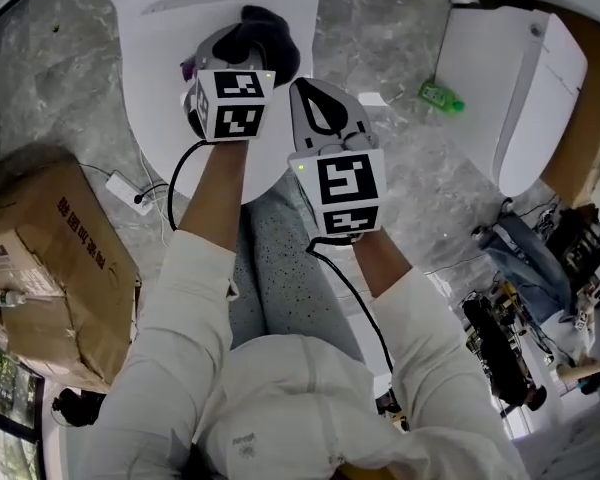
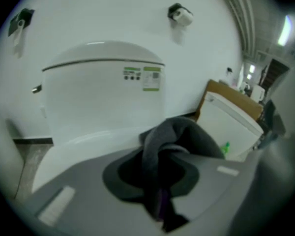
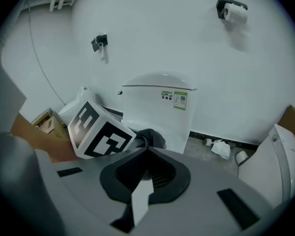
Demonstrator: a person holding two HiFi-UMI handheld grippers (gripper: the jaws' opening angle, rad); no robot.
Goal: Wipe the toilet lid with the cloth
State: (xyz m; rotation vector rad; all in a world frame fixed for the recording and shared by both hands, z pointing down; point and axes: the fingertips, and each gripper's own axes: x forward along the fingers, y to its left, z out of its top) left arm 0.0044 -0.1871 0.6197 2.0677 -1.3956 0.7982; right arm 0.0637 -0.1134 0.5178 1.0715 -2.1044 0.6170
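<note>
- Left gripper clamps the dark cloth, upper centre; it could slip on the toilet lid
- Right gripper, jaws together, empty, could snag it

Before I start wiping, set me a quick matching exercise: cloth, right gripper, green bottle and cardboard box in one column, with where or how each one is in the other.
Things:
1. cloth
2. right gripper
3. green bottle
4. cardboard box

Place or state:
A. on the floor, at the head view's left
B. jaws shut, no cloth in them
C. clamped in the left gripper
D. on the floor, at the head view's right

Pairs: 1-C, 2-B, 3-D, 4-A
</note>
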